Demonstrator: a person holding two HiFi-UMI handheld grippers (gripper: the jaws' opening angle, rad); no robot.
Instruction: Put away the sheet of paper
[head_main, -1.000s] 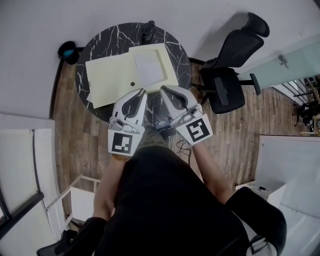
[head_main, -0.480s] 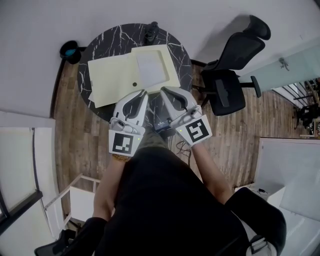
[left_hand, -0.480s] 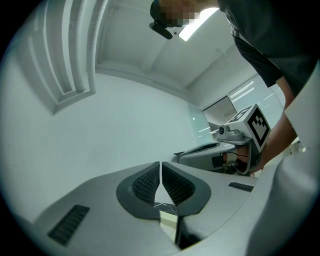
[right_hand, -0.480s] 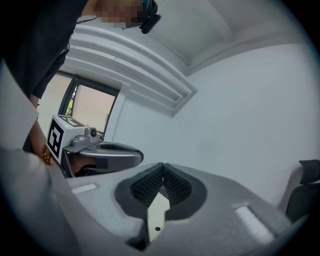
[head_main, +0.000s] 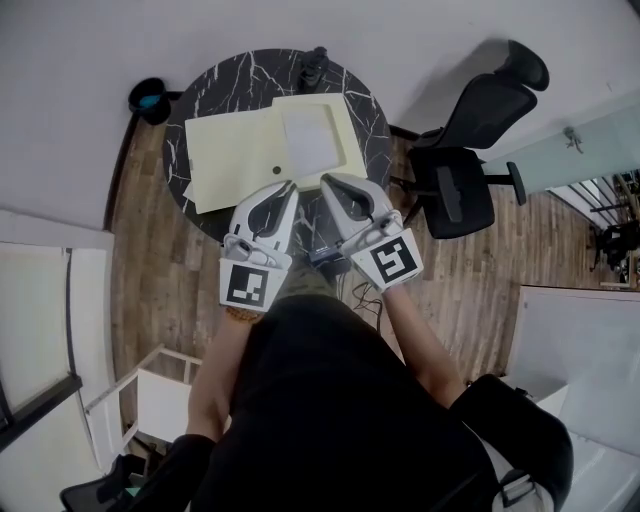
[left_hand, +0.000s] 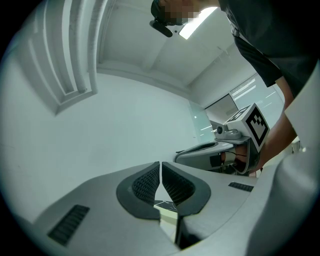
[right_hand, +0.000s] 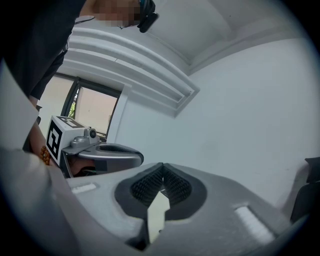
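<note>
A white sheet of paper (head_main: 307, 142) lies on the right half of an open pale yellow folder (head_main: 238, 152) on the round black marble table (head_main: 215, 85). My left gripper (head_main: 288, 184) and right gripper (head_main: 325, 178) hover side by side over the table's near edge, tips pointing at the folder and just short of it. In the left gripper view the left gripper (left_hand: 160, 165) has its ribbed pads together with nothing between them. In the right gripper view the right gripper (right_hand: 162, 168) is shut too, and empty. A strip of the yellow folder (left_hand: 168, 216) shows below the left jaws.
A black office chair (head_main: 468, 150) stands right of the table. A small dark object (head_main: 315, 66) sits at the table's far rim. A black bin (head_main: 150, 98) is on the wood floor at the left. A small black device (head_main: 326, 242) lies under the grippers.
The table and folder sit a little further right in the head view. Both grippers keep the same place and stay shut.
</note>
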